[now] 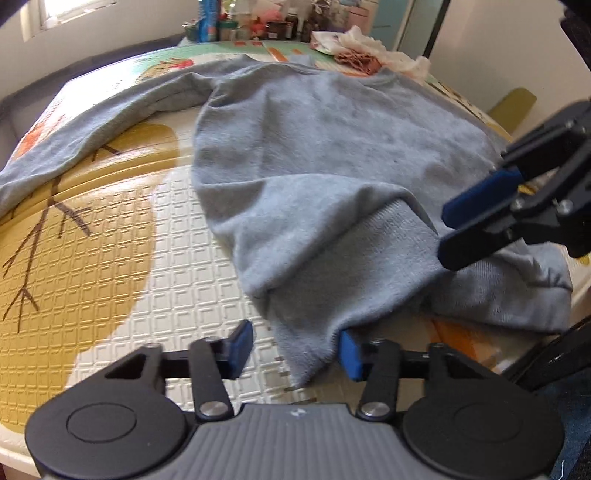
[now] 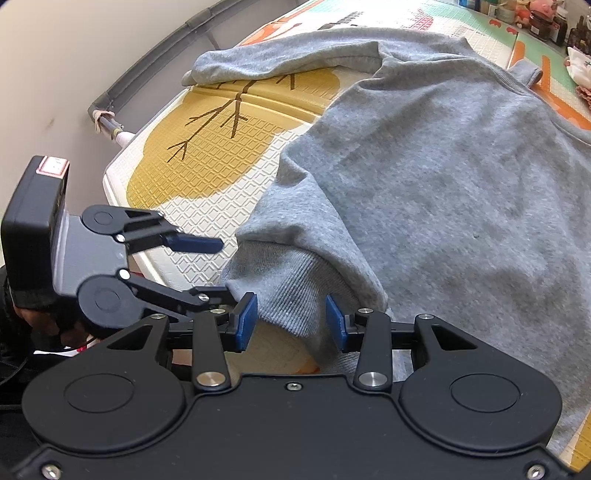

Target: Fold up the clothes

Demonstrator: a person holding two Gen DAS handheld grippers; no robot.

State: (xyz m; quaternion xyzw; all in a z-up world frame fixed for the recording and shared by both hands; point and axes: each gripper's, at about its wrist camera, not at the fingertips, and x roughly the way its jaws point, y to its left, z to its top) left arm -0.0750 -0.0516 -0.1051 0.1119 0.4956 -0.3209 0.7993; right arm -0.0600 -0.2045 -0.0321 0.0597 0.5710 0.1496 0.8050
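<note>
A grey sweatshirt [image 1: 332,155] lies spread on a patterned foam mat [image 1: 110,258], one sleeve [image 1: 92,122] stretched out to the far left. Its ribbed hem [image 2: 291,291] is bunched up at the near edge. In the right wrist view my right gripper [image 2: 291,323] is shut on this ribbed hem, which fills the gap between the blue pads. My left gripper [image 1: 295,350] stands open beside it: a corner of the hem hangs against the right pad [image 1: 349,354], while the left pad [image 1: 242,349] is over bare mat. The right gripper [image 1: 443,234] also shows in the left wrist view.
Bottles and jars [image 1: 236,26] crowd the far end, with crumpled light cloths [image 1: 369,48] beside them. A grey rail [image 2: 155,59] runs along the mat's left edge by the wall. A dark-gloved hand [image 2: 37,317] holds the left gripper [image 2: 223,267].
</note>
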